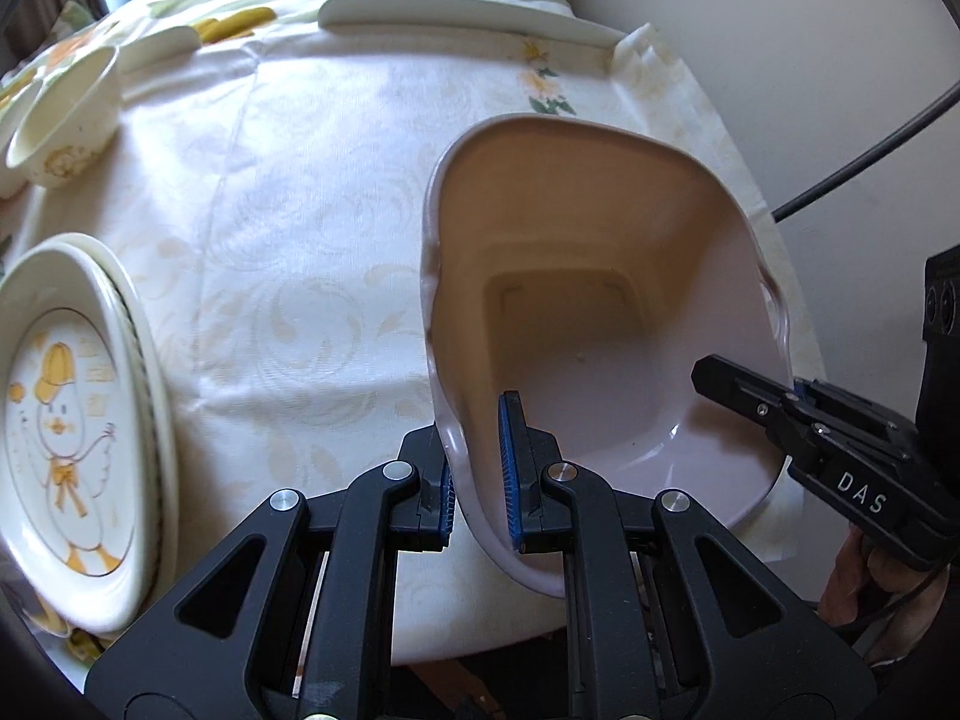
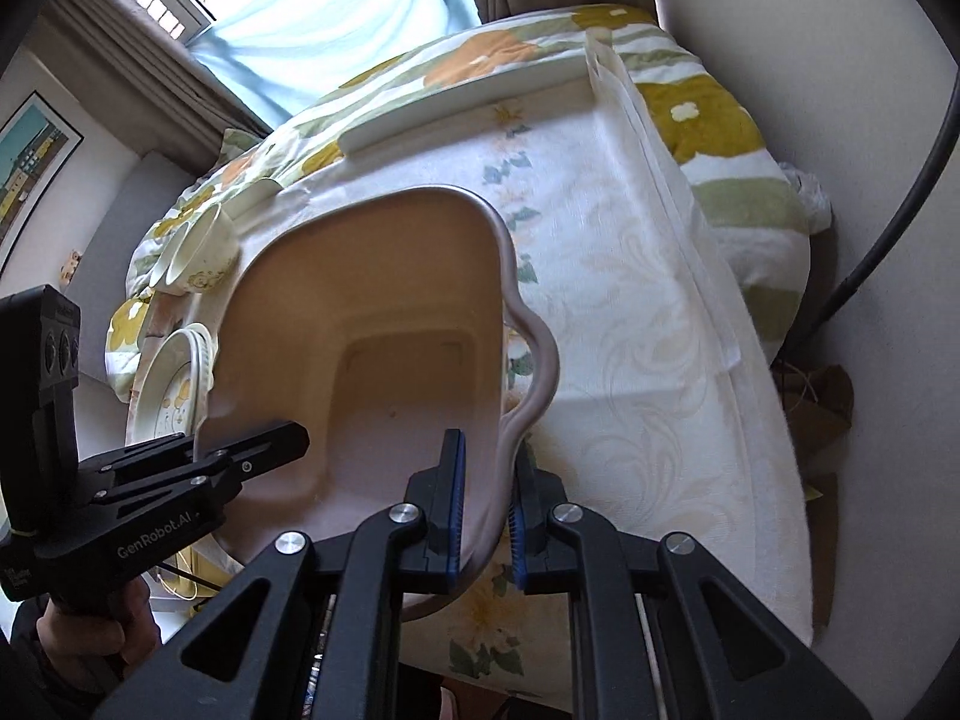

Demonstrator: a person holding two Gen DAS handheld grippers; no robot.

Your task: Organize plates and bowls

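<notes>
1. Both tongs are clenched on one large pinkish baking dish (image 1: 600, 276): the left tongs (image 1: 480, 480) pinch its near left wall, one blue pad inside and one outside. The right tongs (image 2: 486, 498) pinch the opposite wall just beside the wavy handle (image 2: 537, 372).
2. The dish hangs tilted between the two tongs, over the near right part of the cloth-covered worktop (image 1: 288, 228). Whether its base touches the cloth cannot be told.
3. To the left of the left tongs sits a stack of plates (image 1: 78, 420), the top one printed with a cartoon chick. Further ahead on that side stands a small white bowl (image 1: 66, 120), and a long white platter (image 1: 456, 15) lies well ahead.
4. Likely risk: each grip holds only a thin glazed wall, so if one hand moves faster or rolls, the dish could twist and slide out of the pads.
5. A second risk is the worktop's right edge, which is near the dish; set down too far that way, it could tip off.
6. Swinging it left carelessly could knock the plate stack.
</notes>
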